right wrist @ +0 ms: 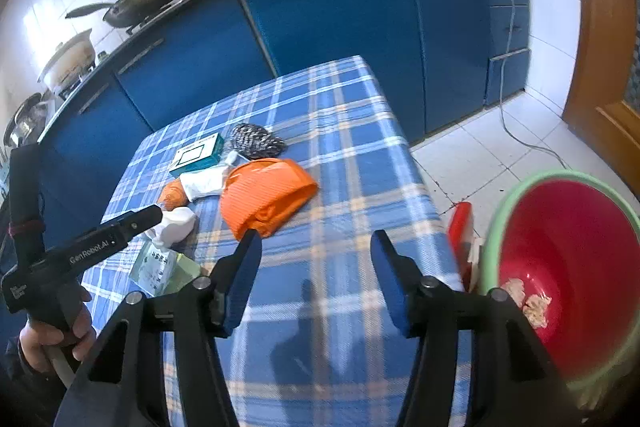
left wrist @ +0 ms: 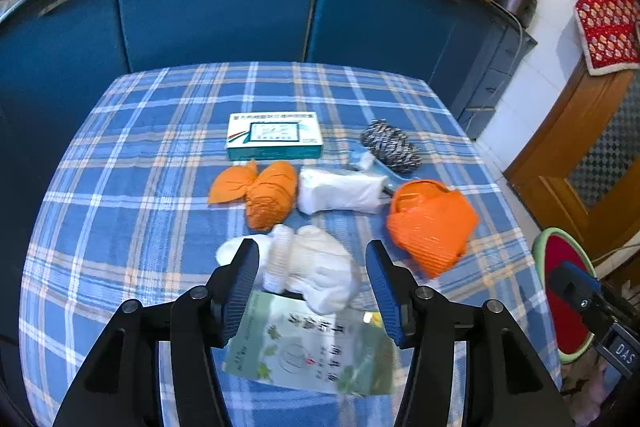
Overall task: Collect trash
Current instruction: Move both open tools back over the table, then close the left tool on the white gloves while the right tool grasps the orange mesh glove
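Observation:
Trash lies on a blue plaid table (left wrist: pixel 132 155). A crumpled white tissue wad (left wrist: pixel 316 267) and a green packet (left wrist: pixel 312 347) lie between the open fingers of my left gripper (left wrist: pixel 312 287), which hovers just above them. Beyond are an orange knotted bag (left wrist: pixel 264 195), a white wrapper (left wrist: pixel 340 189), an orange crumpled bag (left wrist: pixel 430 223), a teal-white box (left wrist: pixel 274 137) and a steel scourer (left wrist: pixel 390 145). My right gripper (right wrist: pixel 316 279) is open and empty over the table's near right part, next to a red bin with a green rim (right wrist: pixel 568 267).
The red bin (left wrist: pixel 560 291) stands off the table's right edge and holds a few scraps. Blue kitchen cabinets (left wrist: pixel 216 3) run behind the table, with pots and a wok on the counter. A wooden door (left wrist: pixel 580 155) and white tiled floor (right wrist: pixel 480 155) are at right.

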Tool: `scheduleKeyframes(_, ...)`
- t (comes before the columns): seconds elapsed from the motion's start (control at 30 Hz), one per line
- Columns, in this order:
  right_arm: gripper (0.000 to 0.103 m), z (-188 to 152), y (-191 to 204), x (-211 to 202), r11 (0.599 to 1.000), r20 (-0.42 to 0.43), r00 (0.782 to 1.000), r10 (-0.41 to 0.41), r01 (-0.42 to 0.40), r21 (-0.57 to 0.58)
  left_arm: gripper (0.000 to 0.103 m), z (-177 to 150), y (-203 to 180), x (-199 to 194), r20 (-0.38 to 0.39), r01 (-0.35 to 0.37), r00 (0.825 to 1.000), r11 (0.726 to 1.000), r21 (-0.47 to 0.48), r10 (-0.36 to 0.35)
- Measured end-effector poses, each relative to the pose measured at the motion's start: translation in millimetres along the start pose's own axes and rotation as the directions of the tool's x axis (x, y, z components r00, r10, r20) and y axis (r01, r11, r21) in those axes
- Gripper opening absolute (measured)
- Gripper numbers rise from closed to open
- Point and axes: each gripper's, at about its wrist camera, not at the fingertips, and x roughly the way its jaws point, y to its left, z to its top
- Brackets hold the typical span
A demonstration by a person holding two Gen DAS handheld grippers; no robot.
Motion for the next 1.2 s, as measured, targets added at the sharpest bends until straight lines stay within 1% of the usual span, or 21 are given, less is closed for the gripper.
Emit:
scheduleKeyframes(0.17,0.062,6.9,20.6,23.9,1.0,-0.033,0.999,0.012,-0.012,-0.028,0.059,0.1,12.6,13.4,-0.024,-0.002,1.0,1.0,-0.024,0.001)
scheduleKeyframes(0.37,0.062,12.1,37.6,53.2,0.998,-0.075,0.997,0.0,-0.004,-0.058,0.062,-0.7,24.7,25.5,-0.037,0.011,0.999,0.999,-0.053,-0.013)
scheduleKeyframes(0.53,0.062,15.1,42.3,78.7,0.998,-0.116,0.993,-0.013,0.006,-0.063,0.064,-3.7,34.2,35.7,-0.056,0.03,0.998,0.996,-0.081,-0.034)
scheduleKeyframes(0.77,0.062,14.1,45.4,103.6,0.998,-0.157,0.987,-0.021,0.011,-0.066,0.065,-7.2,37.5,44.4,-0.065,0.067,0.995,0.993,-0.099,-0.074)
scheduleKeyframes(0.9,0.062,14.1,50.1,107.2,0.996,-0.146,0.989,-0.023,0.01,-0.085,0.064,-7.5,37.2,45.0,-0.06,0.075,0.995,0.993,-0.094,-0.081)
scheduleKeyframes(1.0,0.062,13.5,52.5,109.3,0.995,-0.135,0.99,-0.026,0.013,-0.097,0.059,-8.6,36.3,44.2,-0.055,0.086,0.994,0.992,-0.09,-0.092)
scheduleKeyframes(1.07,0.06,12.9,53.1,109.7,0.995,-0.127,0.991,-0.03,0.017,-0.1,0.055,-9.8,34.5,43.4,-0.055,0.092,0.994,0.992,-0.085,-0.097)
scheduleKeyframes(1.13,0.051,12.0,53.5,109.8,0.994,-0.119,0.992,-0.035,0.023,-0.105,0.051,-11.1,33.3,42.5,-0.053,0.094,0.994,0.992,-0.085,-0.099)
scheduleKeyframes(1.17,0.049,11.8,53.4,109.9,0.994,-0.118,0.992,-0.036,0.024,-0.105,0.05,-11.6,32.9,42.1,-0.053,0.096,0.994,0.992,-0.086,-0.101)
scheduleKeyframes(1.2,0.044,11.6,53.1,109.8,0.995,-0.118,0.992,-0.033,0.021,-0.102,0.048,-12.0,32.6,41.7,-0.052,0.099,0.993,0.991,-0.086,-0.103)
